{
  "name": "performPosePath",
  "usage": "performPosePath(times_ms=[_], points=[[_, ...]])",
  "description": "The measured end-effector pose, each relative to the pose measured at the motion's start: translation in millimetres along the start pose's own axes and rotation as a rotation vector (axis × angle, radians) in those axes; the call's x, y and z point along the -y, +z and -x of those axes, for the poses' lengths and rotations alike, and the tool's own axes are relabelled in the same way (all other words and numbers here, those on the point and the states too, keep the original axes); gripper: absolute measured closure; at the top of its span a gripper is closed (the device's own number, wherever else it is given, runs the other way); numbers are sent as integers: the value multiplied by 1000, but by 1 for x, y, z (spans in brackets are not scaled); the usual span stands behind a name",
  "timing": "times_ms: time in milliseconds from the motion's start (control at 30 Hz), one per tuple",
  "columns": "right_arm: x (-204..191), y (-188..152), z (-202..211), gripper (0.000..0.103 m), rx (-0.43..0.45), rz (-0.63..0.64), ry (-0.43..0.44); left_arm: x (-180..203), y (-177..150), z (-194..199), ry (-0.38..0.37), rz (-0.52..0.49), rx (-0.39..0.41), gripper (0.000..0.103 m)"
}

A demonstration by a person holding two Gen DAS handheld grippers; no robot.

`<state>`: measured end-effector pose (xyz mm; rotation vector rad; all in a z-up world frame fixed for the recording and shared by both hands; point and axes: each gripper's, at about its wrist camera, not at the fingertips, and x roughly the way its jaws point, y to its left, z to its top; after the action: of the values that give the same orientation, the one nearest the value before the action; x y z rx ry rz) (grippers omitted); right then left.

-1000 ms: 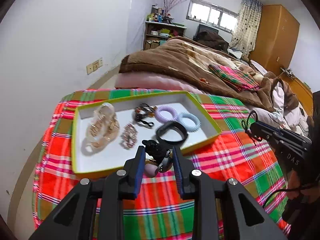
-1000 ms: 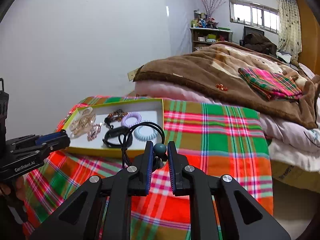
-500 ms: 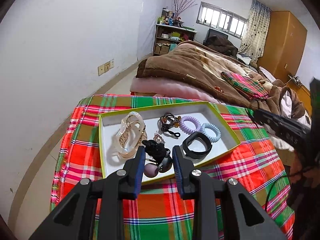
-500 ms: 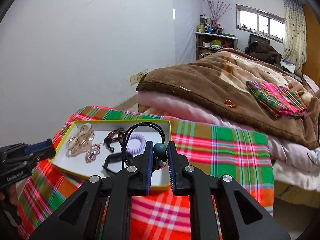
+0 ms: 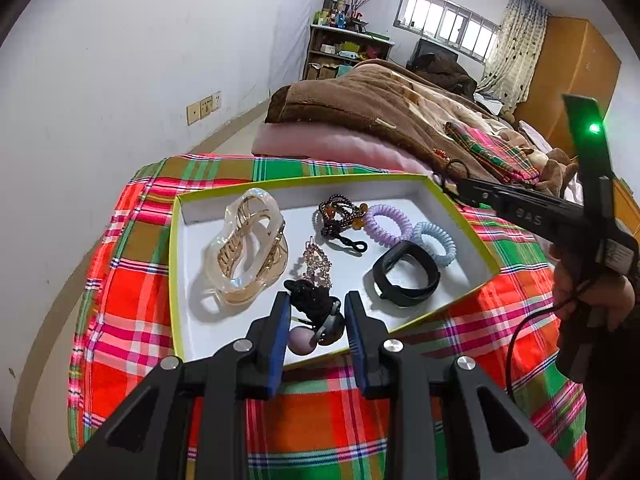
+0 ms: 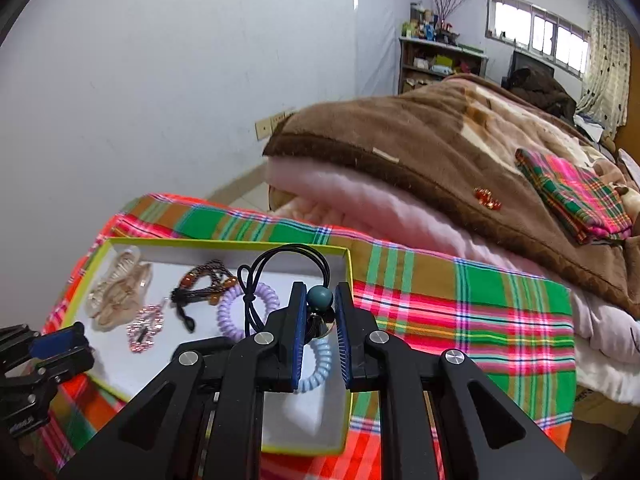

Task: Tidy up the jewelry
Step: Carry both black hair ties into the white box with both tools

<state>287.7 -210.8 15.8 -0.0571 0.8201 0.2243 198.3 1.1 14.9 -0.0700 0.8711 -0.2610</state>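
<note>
Nearest the left wrist camera, the left gripper is closed on a black hair tie with bobbles: its fingers pinch a dark knotted bundle with a pale mauve ball and a darker ball hanging below. It hovers over the near edge of the tray, a shallow white box with a yellow-green rim that sits on the plaid cloth covering the tabletop.

In the right wrist view, the right gripper is likewise clamped on a teal-bead hair tie; the bead sits between the fingers and the thin black elastic loop arcs up and to the left. This gripper hangs above the tray's right end, over the pale blue coil tie.

Further in, the tray already holds a clear-and-gold claw clip, a rhinestone clip, a black band, a beaded bracelet, a lilac coil tie and the blue coil. Beyond the tabletop lies a bed with a brown blanket.

The step in hand appears to be delivery: both pieces are carried and poised over the tray, neither released. The next move likely calls for lowering each gripper to a bare patch of white floor, the left near the front edge, the right toward the empty near-right corner, then parting the fingers so the ties drop without tangling with the pieces already laid out. The loose elastic loop could snag on a finger on release.
</note>
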Motion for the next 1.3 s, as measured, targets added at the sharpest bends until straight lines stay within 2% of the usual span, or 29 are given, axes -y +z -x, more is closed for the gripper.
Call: performPosePath(times_ms=[500,1300], points=[[-4,4,-44,88,-79,29,-19,-8,-7,-27,3,4,-64,74],[-8,1,-50,88,-88,42,-22,-14,-10,-28,1,38,-72,72]])
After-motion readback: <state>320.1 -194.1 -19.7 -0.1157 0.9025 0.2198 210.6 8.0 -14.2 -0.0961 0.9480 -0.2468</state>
